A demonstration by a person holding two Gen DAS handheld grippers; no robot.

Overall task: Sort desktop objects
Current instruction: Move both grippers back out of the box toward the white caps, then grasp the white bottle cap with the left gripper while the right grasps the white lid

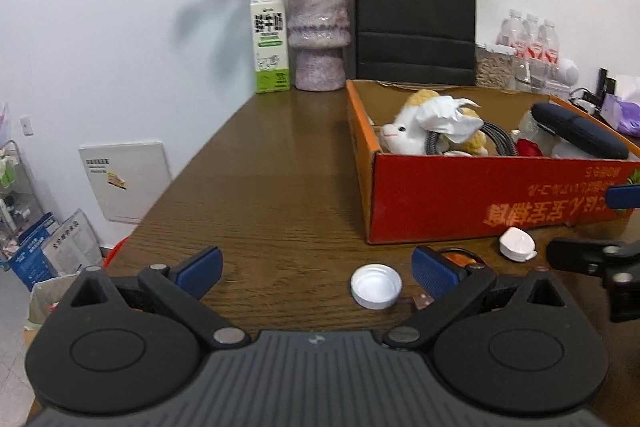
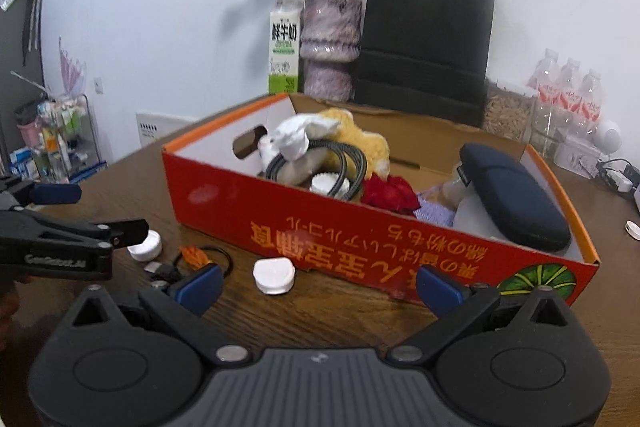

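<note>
Left gripper point(image 1: 316, 273) and right gripper point(image 2: 318, 287): jaws wide apart, holding nothing. Cap point(image 1: 376, 285) lies on the table point(image 1: 260, 187) between the left fingers, near the box point(image 1: 480, 203).

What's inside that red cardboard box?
In the red box: a plush toy topped by crumpled tissue, a coiled cable, a red fabric flower and a dark case. Whatever lies beneath them is covered.
</note>
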